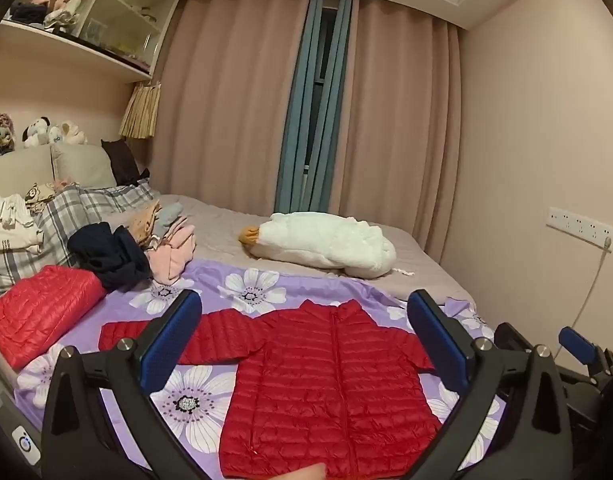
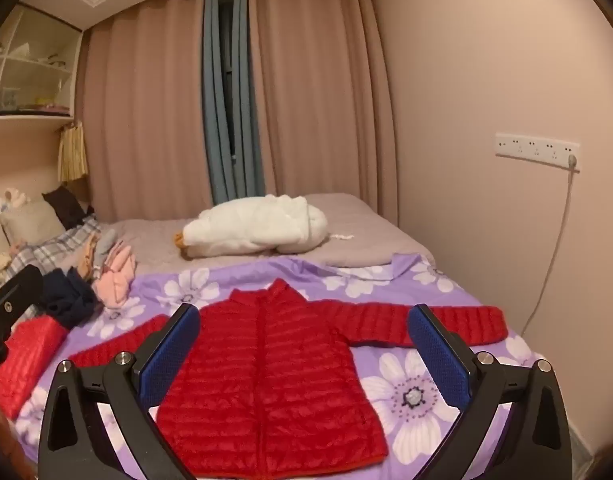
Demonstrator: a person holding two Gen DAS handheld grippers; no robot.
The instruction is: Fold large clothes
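A red quilted puffer jacket (image 1: 330, 380) (image 2: 274, 384) lies flat, zipped, front up, on a purple flowered sheet (image 1: 202, 404) (image 2: 410, 392), with both sleeves spread out sideways. My left gripper (image 1: 306, 344) hovers open above the jacket's left side, its blue pads wide apart with nothing between them. My right gripper (image 2: 302, 344) hangs open over the jacket's chest and right sleeve, also holding nothing. The right gripper's blue pad (image 1: 578, 342) shows at the right edge of the left wrist view.
A second red puffer, folded (image 1: 42, 320) (image 2: 26, 356), sits at the left. Beside it are dark clothes (image 1: 110, 256) and pink ones (image 1: 174, 252). A white plush duck (image 1: 322, 244) (image 2: 258, 226) lies farther back. A wall with a socket strip (image 2: 536, 150) and hanging cable borders the bed's right side.
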